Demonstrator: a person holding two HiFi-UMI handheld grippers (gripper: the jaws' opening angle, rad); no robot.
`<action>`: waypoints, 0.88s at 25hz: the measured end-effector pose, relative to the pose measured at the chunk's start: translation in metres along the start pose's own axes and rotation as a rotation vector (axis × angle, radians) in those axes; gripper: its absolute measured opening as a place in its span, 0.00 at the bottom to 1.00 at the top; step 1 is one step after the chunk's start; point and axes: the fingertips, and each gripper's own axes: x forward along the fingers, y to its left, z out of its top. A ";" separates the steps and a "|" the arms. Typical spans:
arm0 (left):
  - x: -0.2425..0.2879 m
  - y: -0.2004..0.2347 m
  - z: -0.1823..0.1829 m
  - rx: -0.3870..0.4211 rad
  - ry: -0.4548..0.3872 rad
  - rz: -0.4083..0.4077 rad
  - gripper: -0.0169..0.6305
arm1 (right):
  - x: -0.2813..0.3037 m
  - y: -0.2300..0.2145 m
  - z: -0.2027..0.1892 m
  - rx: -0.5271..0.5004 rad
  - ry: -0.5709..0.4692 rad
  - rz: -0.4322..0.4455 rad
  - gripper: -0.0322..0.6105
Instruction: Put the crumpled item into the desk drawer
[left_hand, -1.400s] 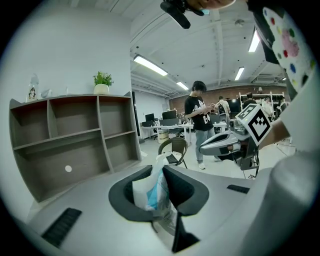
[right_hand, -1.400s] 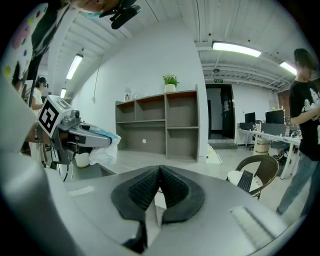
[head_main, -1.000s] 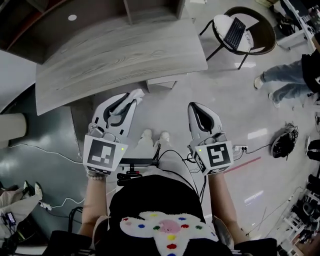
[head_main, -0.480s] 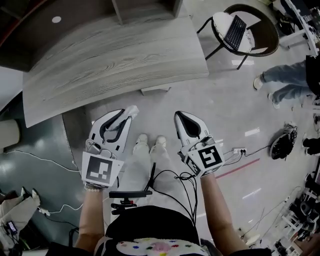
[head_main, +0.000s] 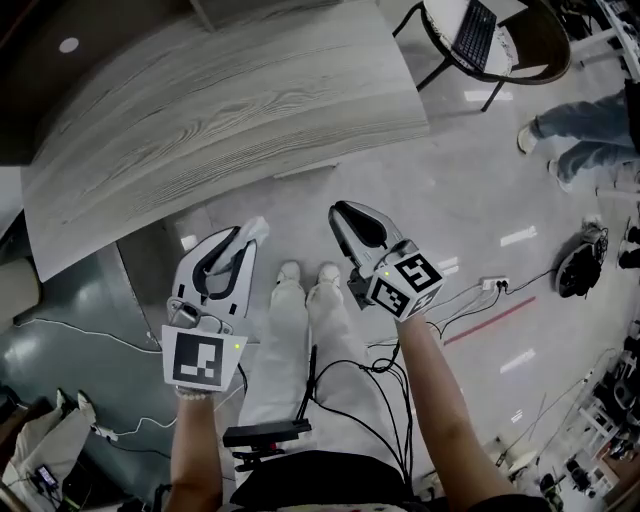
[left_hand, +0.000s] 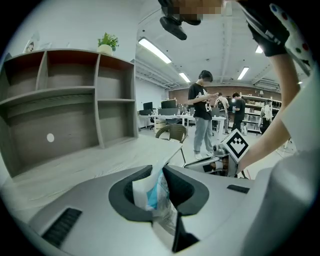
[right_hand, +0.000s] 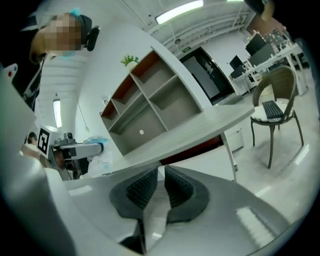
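Observation:
A crumpled white and blue wrapper sticks out of my left gripper, which is shut on it just below the front edge of the grey wooden desk. In the left gripper view the wrapper is squeezed between the dark pads. My right gripper hangs beside it, rolled onto its side, over the floor. Its jaws have just been opening; they stand a narrow slit apart with nothing between them. No drawer front shows plainly in any view.
An open shelf unit stands on the desk. A wicker chair with a laptop stands at the desk's right end. People stand at the far right. Cables and a power strip lie on the floor. My shoes are between the grippers.
Both grippers have sunk below the desk's front edge. The right one has rolled onto its side and drifted left toward the other. The wrapper stays in the left gripper.

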 end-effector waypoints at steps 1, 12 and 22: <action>0.005 -0.001 -0.004 0.002 0.003 -0.003 0.13 | 0.002 -0.008 -0.004 0.027 -0.007 0.004 0.12; 0.057 0.006 -0.062 -0.001 0.053 -0.001 0.13 | 0.039 -0.085 -0.062 0.243 -0.036 0.062 0.25; 0.087 0.012 -0.095 -0.038 0.062 0.029 0.13 | 0.080 -0.124 -0.099 0.340 -0.038 0.172 0.29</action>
